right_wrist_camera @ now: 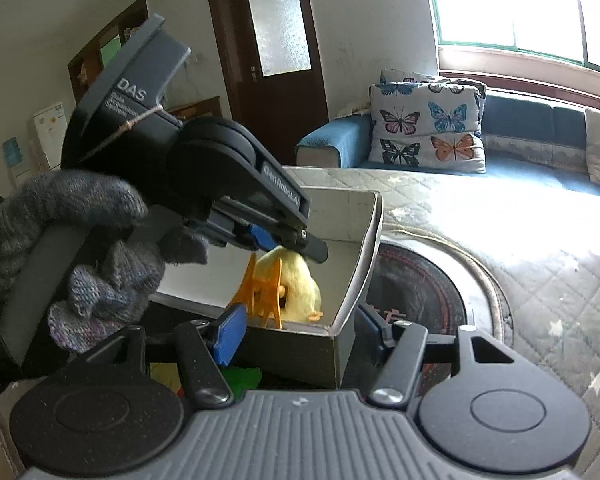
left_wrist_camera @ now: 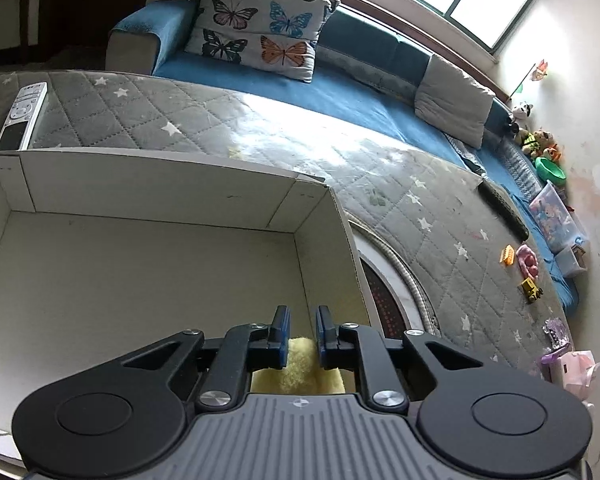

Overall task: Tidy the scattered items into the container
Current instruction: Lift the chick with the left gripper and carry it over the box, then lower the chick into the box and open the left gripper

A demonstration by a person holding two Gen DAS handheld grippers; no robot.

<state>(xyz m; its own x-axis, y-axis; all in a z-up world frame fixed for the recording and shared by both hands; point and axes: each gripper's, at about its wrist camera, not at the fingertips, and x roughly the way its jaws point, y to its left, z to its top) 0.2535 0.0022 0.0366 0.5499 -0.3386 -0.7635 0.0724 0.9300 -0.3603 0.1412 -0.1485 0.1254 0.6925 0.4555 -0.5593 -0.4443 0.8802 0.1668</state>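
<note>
My left hand-held gripper [left_wrist_camera: 303, 334] holds a yellow plush duck [right_wrist_camera: 296, 280] inside the cardboard box [left_wrist_camera: 152, 256]; my right hand-held gripper [right_wrist_camera: 300, 334], spread wide, straddles the box's six o'clock corner.

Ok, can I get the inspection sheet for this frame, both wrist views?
Surface: grey quilted star cover, with a dark round disc set in it.
Job's things: white box holds yellow plush and orange rack toy; orange block, pink toy and yellow truck lie outside.
Clutter: white remote, dark remote.
Grippers: left gripper over the plush, jaws narrowly apart, grip unclear; right gripper open, astride the box corner.
Cables: braided hose rings the disc.
Surroundings: blue sofa, butterfly pillow, door.
</note>
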